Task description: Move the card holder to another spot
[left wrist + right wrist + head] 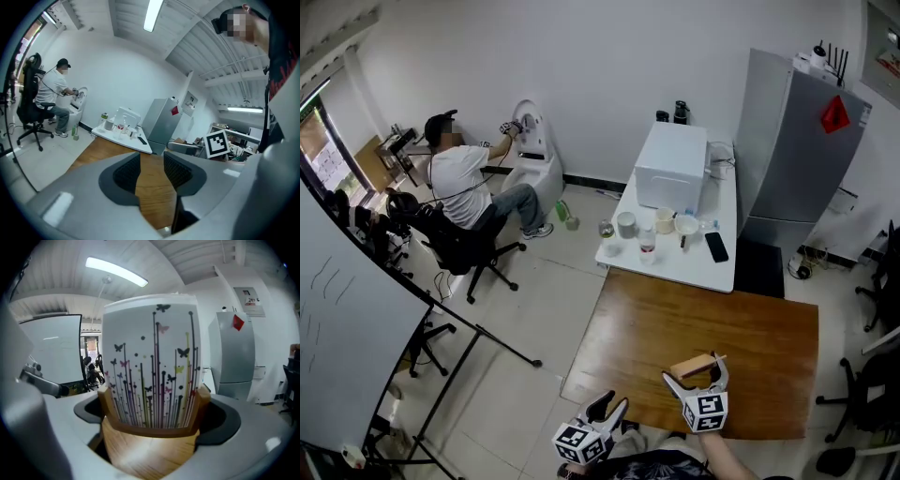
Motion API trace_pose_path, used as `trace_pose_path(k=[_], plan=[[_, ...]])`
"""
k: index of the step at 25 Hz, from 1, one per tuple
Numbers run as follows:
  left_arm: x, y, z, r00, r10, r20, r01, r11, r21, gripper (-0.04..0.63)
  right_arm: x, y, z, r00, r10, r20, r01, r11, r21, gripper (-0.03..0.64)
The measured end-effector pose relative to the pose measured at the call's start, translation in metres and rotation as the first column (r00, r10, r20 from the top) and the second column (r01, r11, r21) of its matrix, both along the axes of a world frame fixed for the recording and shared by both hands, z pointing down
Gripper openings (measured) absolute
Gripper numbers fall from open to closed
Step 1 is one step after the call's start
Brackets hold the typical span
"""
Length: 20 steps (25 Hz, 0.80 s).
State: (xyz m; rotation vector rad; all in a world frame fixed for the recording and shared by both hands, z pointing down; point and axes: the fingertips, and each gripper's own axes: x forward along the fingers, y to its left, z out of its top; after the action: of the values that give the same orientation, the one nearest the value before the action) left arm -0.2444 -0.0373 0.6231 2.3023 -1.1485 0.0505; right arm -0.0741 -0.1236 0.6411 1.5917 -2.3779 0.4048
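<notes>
White walls (pixel 609 56) are seen behind one brown wooden table (pixel 703 333) and one white table (pixel 675 264). One grey fridge (pixel 792 150) is marked with one red sticker (pixel 835 114) — its writing is too small to be read. One person (pixel 461 183) is seated far off. Two grippers are held at the brown table's near edge. The left gripper (pixel 609 405) is kept narrowly open, with nothing between its jaws. The right gripper (pixel 696 372) is closed on the one wooden card holder (pixel 694 363), over that table — one butterfly card (pixel 152 371) is stood in it.

Steep overhead head view; close gripper views
</notes>
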Motion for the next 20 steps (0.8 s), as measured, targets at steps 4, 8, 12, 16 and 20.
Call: trace_pose_path(k=[4, 8, 12, 16, 20], plan=[[-0.039, 0.011, 0.025, 0.996, -0.086, 0.023, 0.087, 0.995, -0.058, 0.150, -0.034, -0.042, 0.075, 0.997, -0.045, -0.059, 0.042, 0.997, -0.060, 0.572], [-0.057, 0.019, 0.043, 0.991, -0.130, 0.028, 0.133, 0.987, -0.096, 0.150, -0.040, -0.078, 0.165, 0.993, -0.008, -0.115, -0.009, 0.989, -0.149, 0.572], [-0.062, 0.011, 0.048, 0.993, -0.115, 0.039, 0.118, 0.988, -0.098, 0.150, -0.050, -0.110, 0.237, 0.990, 0.021, -0.139, -0.055, 0.968, -0.247, 0.572], [-0.071, 0.011, 0.060, 0.991, -0.126, 0.052, 0.131, 0.984, -0.120, 0.150, -0.059, -0.127, 0.269, 0.985, 0.031, -0.167, -0.077, 0.958, -0.277, 0.571], [-0.071, 0.011, 0.067, 0.992, -0.112, 0.066, 0.120, 0.983, -0.139, 0.149, -0.054, -0.138, 0.278, 0.985, 0.084, -0.149, -0.127, 0.945, -0.301, 0.572]])
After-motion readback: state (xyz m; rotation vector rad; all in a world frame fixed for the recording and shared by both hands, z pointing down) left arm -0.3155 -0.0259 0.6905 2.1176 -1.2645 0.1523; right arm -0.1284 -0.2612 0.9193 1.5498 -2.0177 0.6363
